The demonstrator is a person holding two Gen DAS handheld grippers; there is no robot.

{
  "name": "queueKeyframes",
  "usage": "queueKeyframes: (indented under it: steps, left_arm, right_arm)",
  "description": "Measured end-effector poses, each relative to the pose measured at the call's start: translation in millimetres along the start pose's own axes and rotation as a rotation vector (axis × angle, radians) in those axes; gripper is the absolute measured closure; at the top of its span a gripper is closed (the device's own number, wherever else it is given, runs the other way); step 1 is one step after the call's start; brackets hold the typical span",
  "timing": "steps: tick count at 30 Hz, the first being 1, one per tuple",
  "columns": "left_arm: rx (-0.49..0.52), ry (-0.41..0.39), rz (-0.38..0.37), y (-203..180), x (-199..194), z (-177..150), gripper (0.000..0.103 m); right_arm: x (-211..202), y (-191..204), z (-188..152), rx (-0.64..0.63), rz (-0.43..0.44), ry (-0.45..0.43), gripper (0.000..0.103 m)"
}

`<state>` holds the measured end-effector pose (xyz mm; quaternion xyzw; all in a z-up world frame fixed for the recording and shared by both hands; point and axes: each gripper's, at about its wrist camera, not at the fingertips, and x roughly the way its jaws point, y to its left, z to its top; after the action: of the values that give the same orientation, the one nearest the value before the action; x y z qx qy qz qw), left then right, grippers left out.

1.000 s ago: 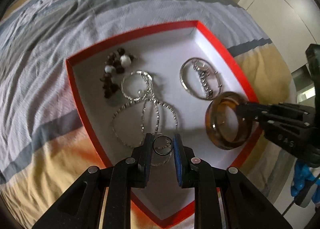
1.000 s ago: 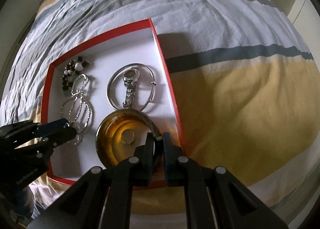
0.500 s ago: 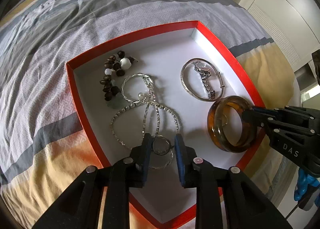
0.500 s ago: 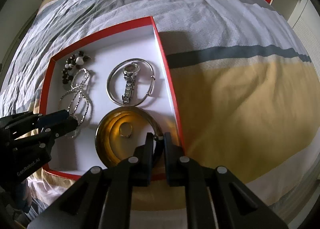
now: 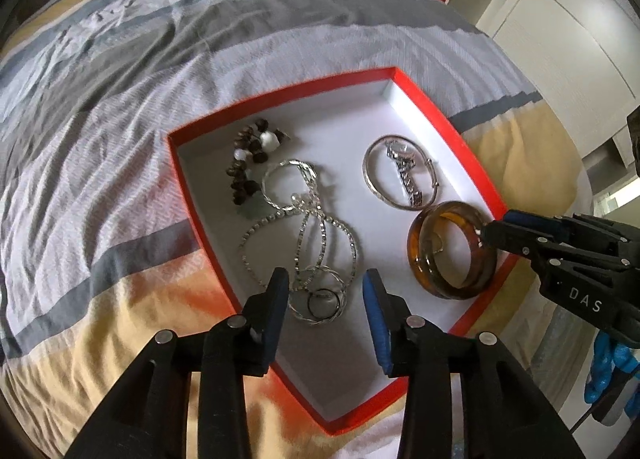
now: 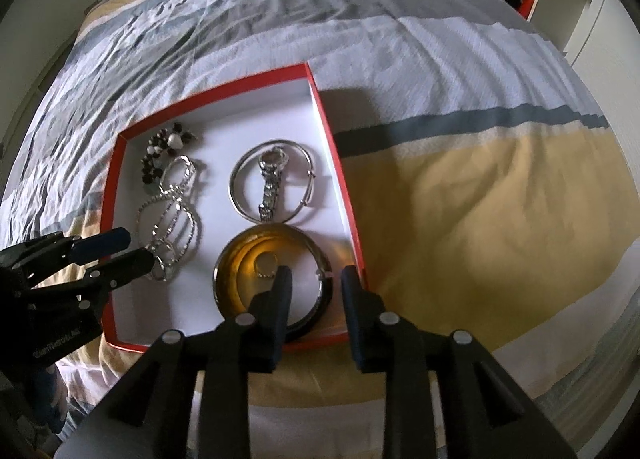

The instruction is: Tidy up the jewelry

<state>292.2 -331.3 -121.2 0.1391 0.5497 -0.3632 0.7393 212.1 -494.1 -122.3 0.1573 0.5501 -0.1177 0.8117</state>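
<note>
the small dark metal ring (image 5: 323, 299) lies on the tangled silver chain necklace (image 5: 304, 235) in the red-rimmed white box (image 5: 472, 163), free between my left jaws, just opened. my right jaws, also opened, straddle the amber bangle (image 6: 276, 283). risk: lifting snags chain.

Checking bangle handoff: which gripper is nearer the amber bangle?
Right. The right gripper straddles the near rim of the amber bangle, jaws open. The left gripper is off to its side, over the silver chains.

Both claws (image 5: 324, 295) (image 6: 314, 291) agape, tilted downward
</note>
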Motion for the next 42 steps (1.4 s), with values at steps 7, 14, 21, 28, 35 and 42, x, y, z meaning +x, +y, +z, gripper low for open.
queueKeyframes:
  steps: [7,14,21,28,35,42]
  left_arm:
    - [-0.038,-0.033,0.020,16,-21,-5,0.056]
    - [-0.112,-0.065,0.074,41,-31,-17,0.048]
    - [-0.211,-0.140,0.169,66,-32,-34,0.043]
    - [-0.245,-0.212,0.243,77,-37,-63,0.034]
    - [-0.241,-0.329,0.334,66,-69,-99,0.025]
    - [-0.292,-0.389,0.386,49,-133,-159,0.008]
  right_arm:
    - [-6,16,2,-0.014,0.001,-0.014,0.078]
    - [-4,36,3,-0.051,0.014,-0.058,0.078]
    - [-3,50,0,-0.117,0.037,-0.169,0.075]
    - [-1,67,-11,-0.217,0.068,-0.280,0.060]
    - [-22,90,-43,-0.259,0.131,-0.386,0.053]
    - [-64,103,-94,-0.232,0.152,-0.377,0.041]
